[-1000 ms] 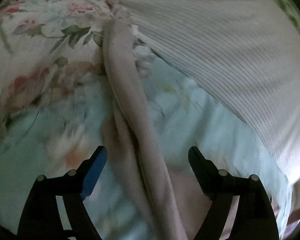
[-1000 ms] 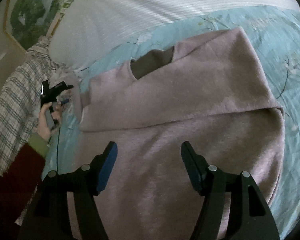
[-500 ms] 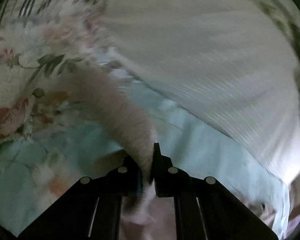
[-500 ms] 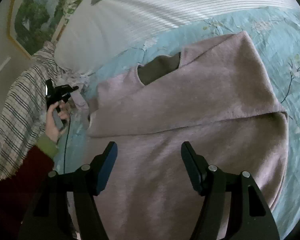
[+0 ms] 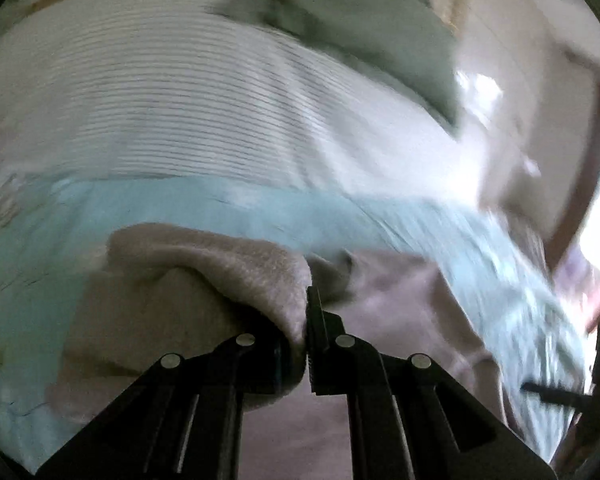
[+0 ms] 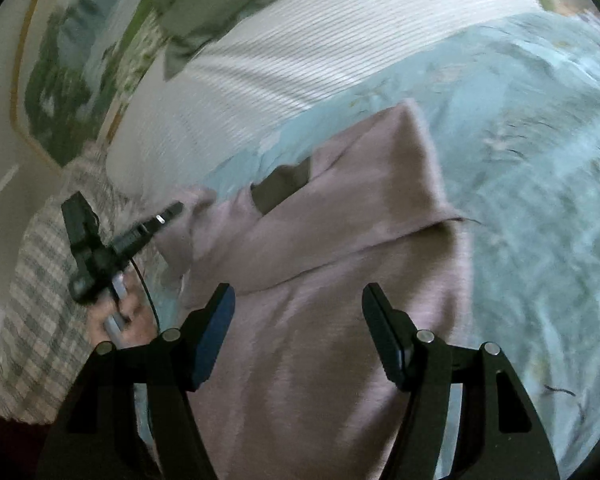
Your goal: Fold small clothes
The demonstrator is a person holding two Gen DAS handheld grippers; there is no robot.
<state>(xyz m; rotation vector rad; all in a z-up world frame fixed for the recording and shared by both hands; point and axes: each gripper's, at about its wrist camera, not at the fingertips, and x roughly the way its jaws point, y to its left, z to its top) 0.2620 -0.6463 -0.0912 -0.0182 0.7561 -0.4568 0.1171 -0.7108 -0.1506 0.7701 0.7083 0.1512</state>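
Teal floral bedsheet (image 6: 532, 184) fills most of the right wrist view, blurred in places; same sheet shows as a pale blue band (image 5: 260, 208) in the left wrist view. White ribbed blanket (image 6: 324, 48) lies along the far edge of the sheet, also seen as (image 5: 172, 112), with a grey-green pillow (image 6: 204, 4) behind it. Plaid cloth (image 6: 40, 320) bunched at the left side of the bed. Mauve sweater (image 6: 340, 264) lies spread flat on the sheet, partly folded: one side panel lapped over the body with a diagonal fold edge, dark neck opening near the far end. Right gripper (image 6: 296, 336) hovers over the sweater body, jaws spread wide, nothing between them. Left gripper (image 5: 300, 340) is pinched tight on a fold of the sweater's sleeve (image 5: 236, 268), fabric bulging out above and left of the closed fingers; the sleeve is lifted off the sheet here. From the right wrist view the left gripper (image 6: 172, 212) sits at the sweater's left edge, gripped by the person's hand (image 6: 120, 320). Left wrist view heavily motion-blurred; background detail there cannot be made out.
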